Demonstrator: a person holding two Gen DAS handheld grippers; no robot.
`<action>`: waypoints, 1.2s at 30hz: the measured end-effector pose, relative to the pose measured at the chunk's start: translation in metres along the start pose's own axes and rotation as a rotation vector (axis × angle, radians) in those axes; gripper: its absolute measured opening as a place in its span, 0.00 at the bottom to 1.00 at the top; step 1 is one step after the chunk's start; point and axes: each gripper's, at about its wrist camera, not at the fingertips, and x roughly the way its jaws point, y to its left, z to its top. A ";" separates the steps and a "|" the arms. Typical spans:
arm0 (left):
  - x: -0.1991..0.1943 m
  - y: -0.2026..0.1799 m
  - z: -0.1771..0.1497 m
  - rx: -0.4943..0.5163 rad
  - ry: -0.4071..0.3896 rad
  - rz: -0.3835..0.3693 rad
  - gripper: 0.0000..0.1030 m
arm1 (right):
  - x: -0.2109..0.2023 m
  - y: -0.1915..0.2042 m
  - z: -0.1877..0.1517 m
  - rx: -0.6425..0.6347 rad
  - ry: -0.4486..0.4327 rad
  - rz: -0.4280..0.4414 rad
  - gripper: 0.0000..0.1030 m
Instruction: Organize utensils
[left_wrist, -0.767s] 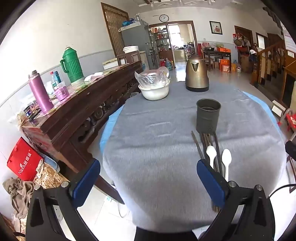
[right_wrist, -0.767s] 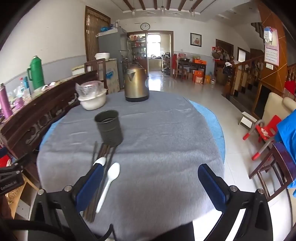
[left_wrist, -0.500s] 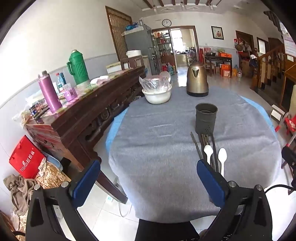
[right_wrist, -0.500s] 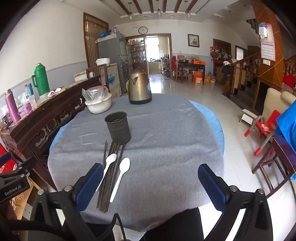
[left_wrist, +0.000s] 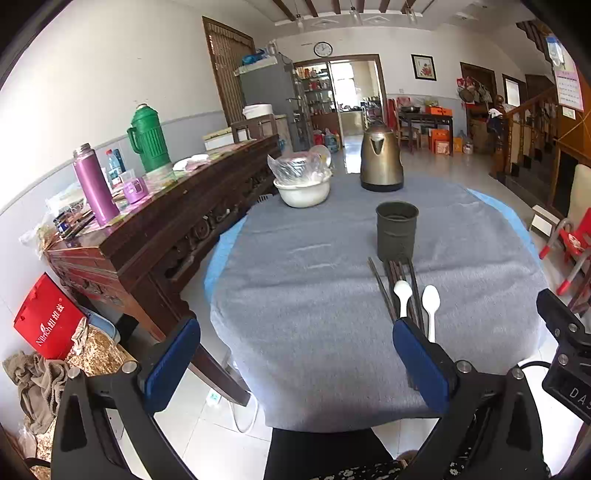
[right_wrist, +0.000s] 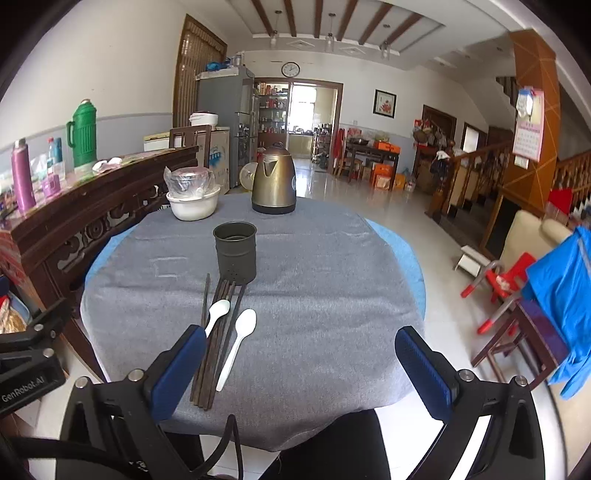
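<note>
**Listing: utensils and holder on grey-clothed surface, both grippers empty**

Hovering short of the near edge of the surface (right_wrist: 332, 295), the left gripper (left_wrist: 295, 354) has its blue-padded jaws spread wide with nothing between them. The right gripper (right_wrist: 301, 363) is likewise wide apart and empty.

Item 1: dark metal utensil cup (right_wrist: 235, 252), upright, ahead of the right gripper and toward its left finger; in the left wrist view it stands ahead and to the right (left_wrist: 396, 230).

Item 2: bundle of dark chopsticks (right_wrist: 218, 325), lying flat, far tips just short of the cup's base, near ends running behind the right gripper's left finger. From the left gripper, they (left_wrist: 400, 280) lie ahead of its right finger.

Item 3: white spoon (right_wrist: 218, 310), resting across the chopsticks, bowl pointing away from the gripper.

Item 4: second white spoon (right_wrist: 240, 339), on the cloth just right of the chopsticks, parallel to them.

Item 5: brass-coloured kettle (right_wrist: 274, 179), far side of the surface, well beyond the cup.

Item 6: white bowl (right_wrist: 192, 205) with plastic-wrapped contents, left of the kettle.
</note>
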 end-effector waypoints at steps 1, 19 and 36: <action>0.001 -0.001 0.000 0.004 0.003 -0.001 1.00 | -0.002 0.002 0.001 -0.001 0.002 0.002 1.00; 0.010 0.004 -0.001 -0.008 0.040 -0.002 1.00 | -0.012 0.005 0.004 0.026 0.028 -0.001 1.00; 0.013 0.003 -0.002 0.000 0.053 -0.006 1.00 | -0.007 0.004 0.002 0.037 0.052 -0.009 1.00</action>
